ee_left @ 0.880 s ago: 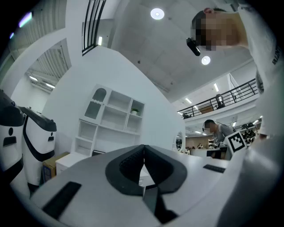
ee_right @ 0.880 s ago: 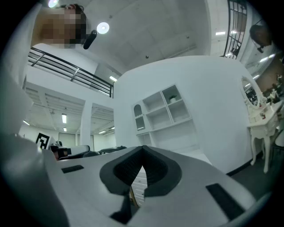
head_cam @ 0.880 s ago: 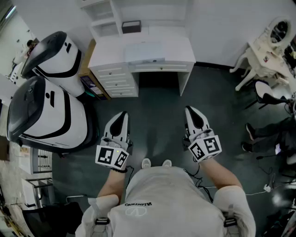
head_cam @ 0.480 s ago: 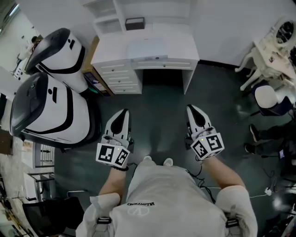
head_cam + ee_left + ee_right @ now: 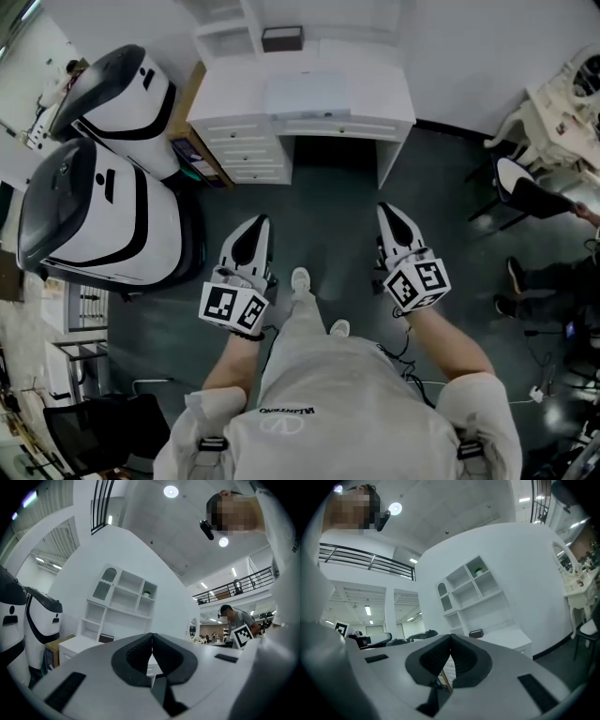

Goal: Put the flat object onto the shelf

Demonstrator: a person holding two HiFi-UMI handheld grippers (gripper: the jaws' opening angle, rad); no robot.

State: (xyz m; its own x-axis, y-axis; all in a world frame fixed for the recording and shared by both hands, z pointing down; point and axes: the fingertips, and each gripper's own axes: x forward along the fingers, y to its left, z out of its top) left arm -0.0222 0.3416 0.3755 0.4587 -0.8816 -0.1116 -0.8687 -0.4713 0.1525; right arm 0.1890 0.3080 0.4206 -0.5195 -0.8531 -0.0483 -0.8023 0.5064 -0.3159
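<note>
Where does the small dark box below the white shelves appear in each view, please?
Head view: the small dark box is at top centre, beside the white open shelf unit.
Left gripper view: the box is left of centre, low.
Right gripper view: the box is just right of centre.
Shared landmark: the shelf unit, directly above the box in both gripper views.

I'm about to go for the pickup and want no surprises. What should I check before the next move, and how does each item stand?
1. Left gripper empty: ok, jaws together on nothing.
2. Right gripper empty: ok, likewise.
3. Jaws open for a grasp: not ok, both shut.
4. Flat pale object in sight: ok, lying on the white desk.
5. Object within reach: not ok, dark floor separates the grippers from the desk.
6. Free shelf compartment: ok, several look empty.
</note>
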